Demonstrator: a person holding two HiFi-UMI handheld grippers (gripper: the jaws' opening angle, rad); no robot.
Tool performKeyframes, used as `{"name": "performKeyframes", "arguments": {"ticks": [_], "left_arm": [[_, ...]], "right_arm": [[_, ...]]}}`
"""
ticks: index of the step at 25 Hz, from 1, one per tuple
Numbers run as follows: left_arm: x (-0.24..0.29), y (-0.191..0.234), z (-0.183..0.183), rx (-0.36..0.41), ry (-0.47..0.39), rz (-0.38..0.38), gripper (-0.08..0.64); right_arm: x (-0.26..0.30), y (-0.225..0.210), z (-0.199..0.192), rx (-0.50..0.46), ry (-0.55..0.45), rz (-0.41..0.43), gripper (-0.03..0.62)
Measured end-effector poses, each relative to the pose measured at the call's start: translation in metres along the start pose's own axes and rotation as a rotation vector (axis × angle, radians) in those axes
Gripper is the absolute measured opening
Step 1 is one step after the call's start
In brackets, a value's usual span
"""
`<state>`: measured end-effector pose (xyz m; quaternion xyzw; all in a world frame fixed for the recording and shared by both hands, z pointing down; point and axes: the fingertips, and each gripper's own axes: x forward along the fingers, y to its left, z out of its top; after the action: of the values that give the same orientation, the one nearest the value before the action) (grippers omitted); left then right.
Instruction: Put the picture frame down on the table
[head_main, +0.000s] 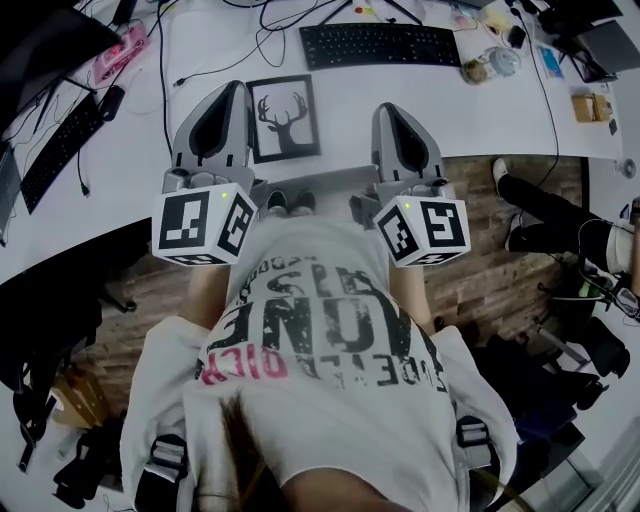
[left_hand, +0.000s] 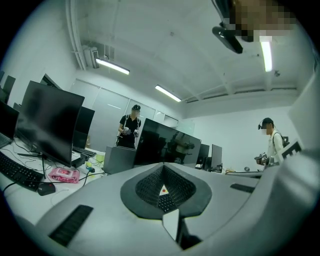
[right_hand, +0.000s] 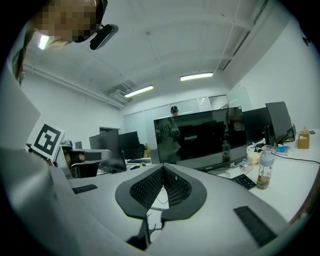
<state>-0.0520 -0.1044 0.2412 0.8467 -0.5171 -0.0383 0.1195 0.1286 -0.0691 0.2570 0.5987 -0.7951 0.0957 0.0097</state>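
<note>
Left gripper (left_hand: 163, 169): jaws fully together, ribbed pads meeting at the tip, nothing between them. Right gripper (right_hand: 163, 169): the same, pads closed on each other, empty. Both are held roughly level, side by side, above the near edge of the white table (head_main: 440, 110).

Between the two noses, just beyond them: the black-rimmed rectangular picture frame with a white stag-antler print (head_main: 285, 118). In the head view it looks to lie flat, face up and slightly skewed, touched by neither gripper (the antlers also show through the gap under the right gripper's jaws). A black keyboard (head_main: 380, 45) sits further back, well apart from it.

Judgement: the frame is already down, so the task looks done or nearly so.

Handling, as judged: thin, stiff and light, so one gripper would carry it. The front is probably glazed, so slick and breakable; no pinching on the face. Best hold is across the black rim on a long side, or at a corner where the moulding is strongest. Lying flat, it leaves a jaw little to get under; the edge nearest the table's lip is the likeliest way in
</note>
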Motion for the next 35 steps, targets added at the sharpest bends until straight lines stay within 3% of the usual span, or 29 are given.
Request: {"name": "performKeyframes", "arguments": {"ticks": [8, 35], "left_arm": [[-0.012, 0.004, -0.001, -0.033, 0.002, 0.016, 0.002], [-0.006, -0.001, -0.009, -0.034, 0.013, -0.022, 0.002]], "right_arm": [[-0.01, 0.001, 0.006, 0.002, -0.006, -0.007, 0.0], [-0.003, 0.009, -0.002, 0.008, 0.025, -0.009, 0.0]]}}
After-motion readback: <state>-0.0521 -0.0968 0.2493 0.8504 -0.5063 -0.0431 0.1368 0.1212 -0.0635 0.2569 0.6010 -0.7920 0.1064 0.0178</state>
